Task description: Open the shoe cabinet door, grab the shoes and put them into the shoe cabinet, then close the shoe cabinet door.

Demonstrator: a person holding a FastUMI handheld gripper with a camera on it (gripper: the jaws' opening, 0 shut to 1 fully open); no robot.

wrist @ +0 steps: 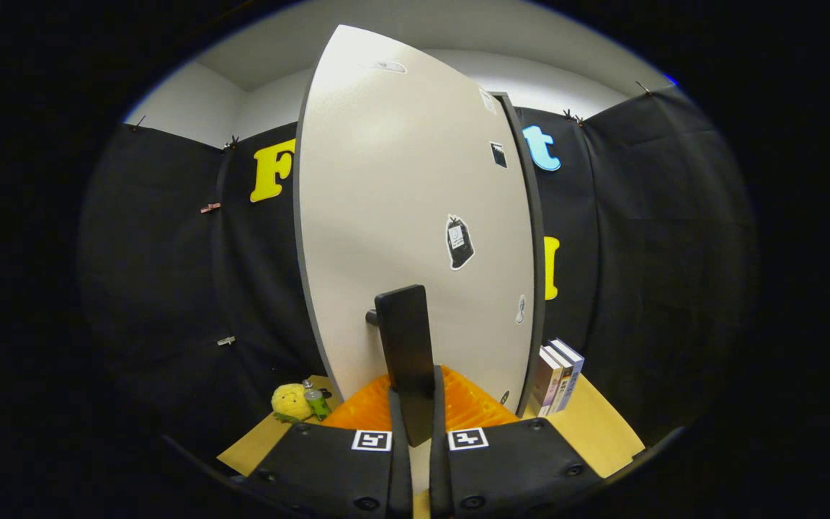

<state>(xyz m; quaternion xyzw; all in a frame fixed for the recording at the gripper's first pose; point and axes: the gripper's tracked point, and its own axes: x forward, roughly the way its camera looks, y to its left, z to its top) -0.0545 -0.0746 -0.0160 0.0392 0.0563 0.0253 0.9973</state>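
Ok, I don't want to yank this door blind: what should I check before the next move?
1. Grip: fingers pressing the handle from both sides. Ok.
2. Depth: handle runs well down between the fingers. Ok.
3. Door open or shut: cannot tell.
4. Books clear of the swing: they stand close by the door's right edge. Cannot tell.
5. Toy clear of the swing: it lies left of the door's lower edge, apart from it. Ok.
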